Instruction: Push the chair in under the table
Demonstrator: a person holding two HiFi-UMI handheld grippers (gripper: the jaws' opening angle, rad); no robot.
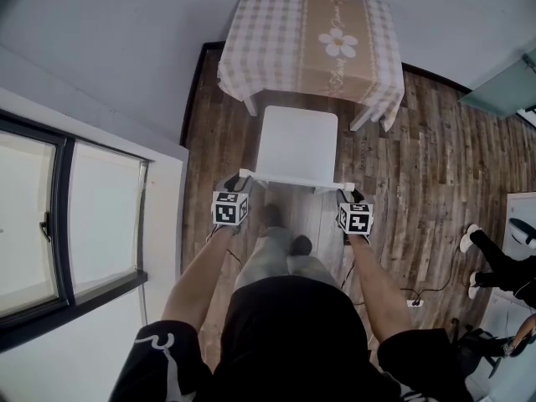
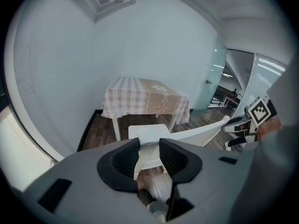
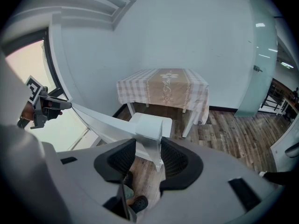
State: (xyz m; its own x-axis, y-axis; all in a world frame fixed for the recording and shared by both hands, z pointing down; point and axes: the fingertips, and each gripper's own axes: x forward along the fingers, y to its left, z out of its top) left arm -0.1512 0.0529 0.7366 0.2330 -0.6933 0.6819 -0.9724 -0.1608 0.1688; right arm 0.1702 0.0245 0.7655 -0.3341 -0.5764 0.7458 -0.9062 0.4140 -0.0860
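A white chair (image 1: 297, 141) stands on the wood floor with its seat facing a table (image 1: 310, 36) under a checked cloth with a flower runner. The seat's front edge reaches the table's near side. My left gripper (image 1: 241, 184) is shut on the left end of the chair's top back rail. My right gripper (image 1: 345, 196) is shut on the right end. In the left gripper view the rail's corner post (image 2: 148, 152) fills the gap between the black pads of the left gripper (image 2: 149, 155). The right gripper view shows the same for the right gripper (image 3: 148, 155) on its corner (image 3: 149, 139).
A white wall with a dark-framed window (image 1: 50, 224) runs along the left. A person's legs and shoes (image 1: 490, 258) are at the right edge, near a cable and socket strip (image 1: 414, 300) on the floor. A glass door (image 3: 261, 69) stands to the right of the table (image 3: 163, 90).
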